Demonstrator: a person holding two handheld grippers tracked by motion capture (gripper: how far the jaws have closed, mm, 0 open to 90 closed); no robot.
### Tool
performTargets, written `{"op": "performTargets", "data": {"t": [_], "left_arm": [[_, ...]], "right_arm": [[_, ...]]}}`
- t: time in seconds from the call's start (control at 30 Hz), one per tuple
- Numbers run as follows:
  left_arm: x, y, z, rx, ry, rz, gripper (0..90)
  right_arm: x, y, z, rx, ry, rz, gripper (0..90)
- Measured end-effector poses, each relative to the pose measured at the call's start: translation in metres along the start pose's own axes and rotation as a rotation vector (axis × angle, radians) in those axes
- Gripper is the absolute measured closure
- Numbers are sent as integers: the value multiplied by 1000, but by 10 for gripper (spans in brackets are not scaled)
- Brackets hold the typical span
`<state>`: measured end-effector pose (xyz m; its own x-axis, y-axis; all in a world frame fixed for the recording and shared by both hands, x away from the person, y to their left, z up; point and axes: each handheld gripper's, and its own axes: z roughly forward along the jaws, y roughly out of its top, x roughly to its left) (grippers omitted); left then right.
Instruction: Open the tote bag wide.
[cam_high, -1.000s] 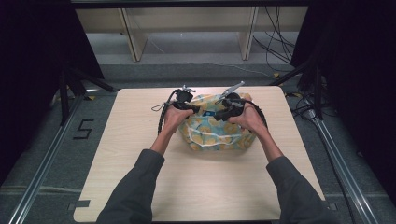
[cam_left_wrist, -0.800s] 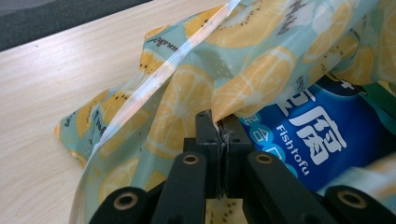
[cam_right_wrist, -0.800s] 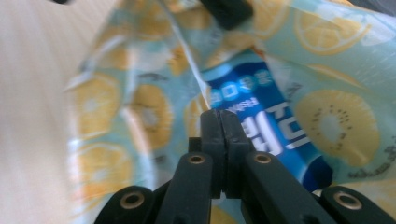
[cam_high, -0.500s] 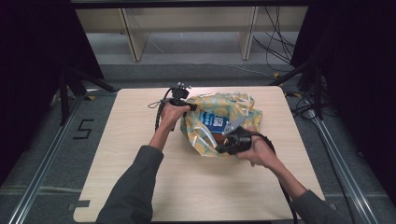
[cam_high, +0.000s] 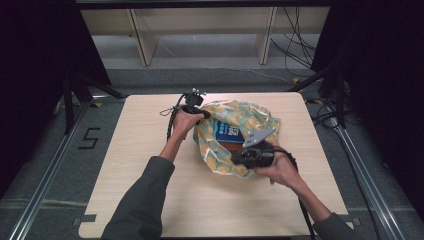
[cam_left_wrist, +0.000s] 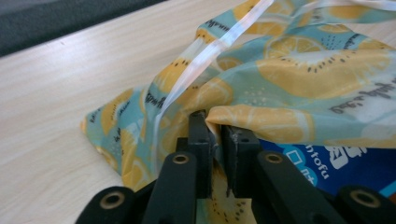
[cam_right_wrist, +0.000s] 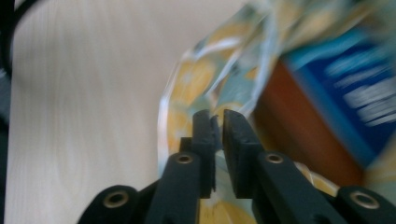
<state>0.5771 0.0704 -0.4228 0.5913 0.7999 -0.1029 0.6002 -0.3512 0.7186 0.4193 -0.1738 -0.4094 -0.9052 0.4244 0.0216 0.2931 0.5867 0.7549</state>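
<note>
You've got the bag (cam_high: 235, 135) pulled wide open on the table (cam_high: 150, 200), a little right of centre and toward the far edge, its fruit print bright against the pale wood. Your left gripper (cam_high: 196, 104) sits at the bag's far left rim, arm stretched forward. In the left gripper view your left gripper (cam_left_wrist: 215, 126) has the printed film caught between its jaws; they stand close together with the film's folded edge running through the narrow gap, and they have just been easing apart a touch, film still between them. Your right gripper (cam_high: 239, 159) is down at the near rim, hand curled around it, grey plate on top. In the right gripper view the right gripper (cam_right_wrist: 215, 116) pinches the rim too, jaws almost together on a thin fold; they too have just opened a hair, with the film between them. That picture is blurred, so the fold's edge is hard to trace.

Between your two hands the mouth gapes, and inside lies a blue packet (cam_high: 227, 131) with white lettering, flat on a brown thing (cam_high: 235, 145) beneath it. The left gripper view shows the packet just past your jaws, under the lifted film. Cables trail from both grippers across the table.
</note>
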Motion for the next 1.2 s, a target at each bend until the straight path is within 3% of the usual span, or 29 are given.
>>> {"op": "performTargets", "data": {"t": [0.03, 0.07, 0.1, 0.13, 0.2, 0.23, 0.27, 0.3, 0.33, 0.47, 0.53, 0.57, 0.6, 0.63, 0.7, 0.77, 0.83, 0.93, 0.97, 1.03, 1.07, 1.1, 1.13, 1.17, 1.2], "left_arm": [[0, 0, 0, 0, 0, 0, 802], [-2, 0, -2, -5, 0, 5, 802], [-3, 1, -5, 1, -10, 20, 801], [-4, 2, -7, -5, -9, 27, 801], [-6, 3, -9, -12, -8, 29, 800], [-6, 3, -10, -11, -3, 32, 799], [-7, 3, -12, -14, -3, 41, 792], [-7, 3, -12, -14, -3, 41, 790], [-7, 3, -14, -10, -8, 59, 786], [-12, 2, -17, -21, -12, 53, 752], [-20, 2, -23, -17, 6, 117, 703], [-23, 1, -28, -16, 0, 144, 703], [-27, -1, -32, -28, 2, 141, 654], [-30, -3, -37, -37, -12, 140, 639], [-43, -7, -49, -82, -36, 178, 659], [-47, -9, -52, -98, -50, 189, 683], [-56, -11, -50, -103, -105, 200, 696], [-66, -21, -27, -6, -126, 241, 736], [-69, -29, -13, 51, -194, 242, 744], [-75, -39, -6, 65, -279, 220, 796], [-75, -39, -6, 65, -279, 220, 816], [-81, -44, -4, 69, -315, 209, 816], [-87, -50, -4, 86, -332, 228, 841], [-101, -64, -6, 112, -360, 281, 848], [-101, -64, -6, 112, -360, 281, 854]], "right_arm": [[0, 0, 0, 0, 0, 0, 863], [-4, 7, -8, -26, -23, 6, 870], [-17, 20, -18, -45, -86, -11, 896], [-17, 20, -18, -45, -86, -11, 896], [-28, 30, -19, -8, -176, -6, 895], [-37, 34, -17, 28, -216, -28, 879], [-46, 38, -15, 42, -292, -22, 794], [-50, 40, -14, 51, -304, -7, 794], [-52, 41, -13, 56, -315, 13, 686], [-59, 42, -3, 95, -319, 11, 645], [-63, 43, 9, 180, -356, -15, 784], [-63, 43, 9, 180, -356, -15, 784], [-76, 44, 13, 217, -404, -24, 900], [-83, 44, 14, 221, -402, 10, 900], [-100, 44, 15, 213, -429, -2, 900], [-112, 44, 15, 178, -425, 57, 900], [-117, 45, 14, 177, -449, 68, 900], [-139, 44, 13, 143, -509, 146, 900], [-144, 43, 15, 139, -501, 156, 900], [-150, 42, 19, 153, -511, 160, 900], [-150, 42, 19, 153, -511, 160, 900], [-152, 41, 22, 164, -510, 173, 900], [-158, 39, 27, 179, -515, 185, 900], [-162, 37, 29, 191, -520, 186, 900], [-162, 37, 29, 191, -520, 186, 900]]}}
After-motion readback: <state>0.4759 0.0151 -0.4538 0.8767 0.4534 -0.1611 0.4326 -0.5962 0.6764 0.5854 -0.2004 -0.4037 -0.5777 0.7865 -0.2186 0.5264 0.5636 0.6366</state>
